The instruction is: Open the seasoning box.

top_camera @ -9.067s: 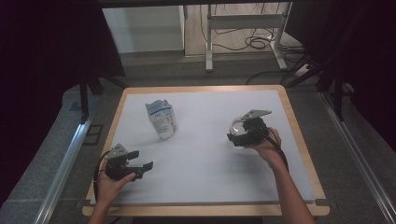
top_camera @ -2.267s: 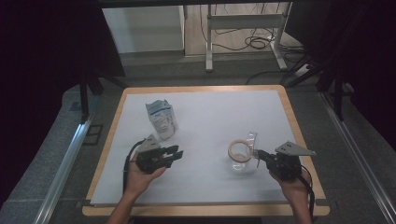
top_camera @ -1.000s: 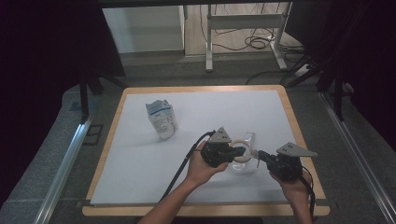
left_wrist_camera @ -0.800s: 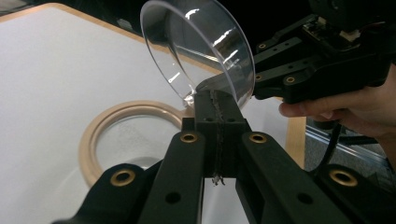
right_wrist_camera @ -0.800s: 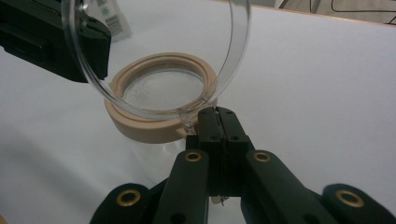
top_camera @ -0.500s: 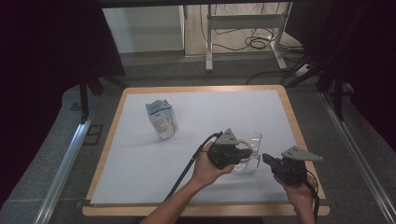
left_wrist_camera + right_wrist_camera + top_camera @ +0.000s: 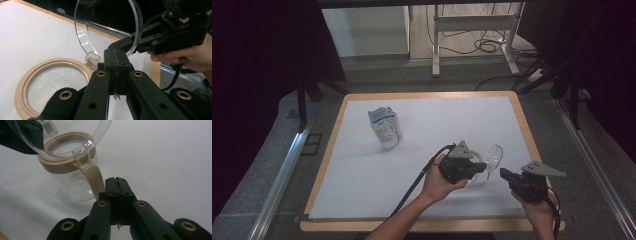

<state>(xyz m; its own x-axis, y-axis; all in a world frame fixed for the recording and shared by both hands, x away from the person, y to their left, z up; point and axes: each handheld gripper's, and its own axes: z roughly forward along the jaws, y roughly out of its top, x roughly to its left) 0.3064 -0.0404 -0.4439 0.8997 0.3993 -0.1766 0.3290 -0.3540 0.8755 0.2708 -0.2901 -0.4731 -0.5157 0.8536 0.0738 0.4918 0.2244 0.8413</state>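
Observation:
A clear jar (image 7: 71,187) with a beige rim (image 7: 25,82) and a beige handle (image 7: 96,178) stands at the near right of the white table top. Its clear hinged lid (image 7: 494,154) is swung up and open. My left gripper (image 7: 483,169) is shut with nothing between its jaws, and its tip (image 7: 116,53) rests against the raised lid (image 7: 110,22) just above the hinge. My right gripper (image 7: 503,174) is also shut and empty. In the right gripper view its tip (image 7: 116,180) sits right beside the handle, under the tilted lid (image 7: 62,137).
A white and blue pouch (image 7: 385,127) stands upright at the left middle of the board. A wooden border (image 7: 362,224) frames the white surface. Metal rails run along both sides, and a table frame with cables stands beyond the far edge.
My left gripper came across from the left side to the jar. The jar's lid has swung up and open. My right gripper drew back slightly toward the near right.

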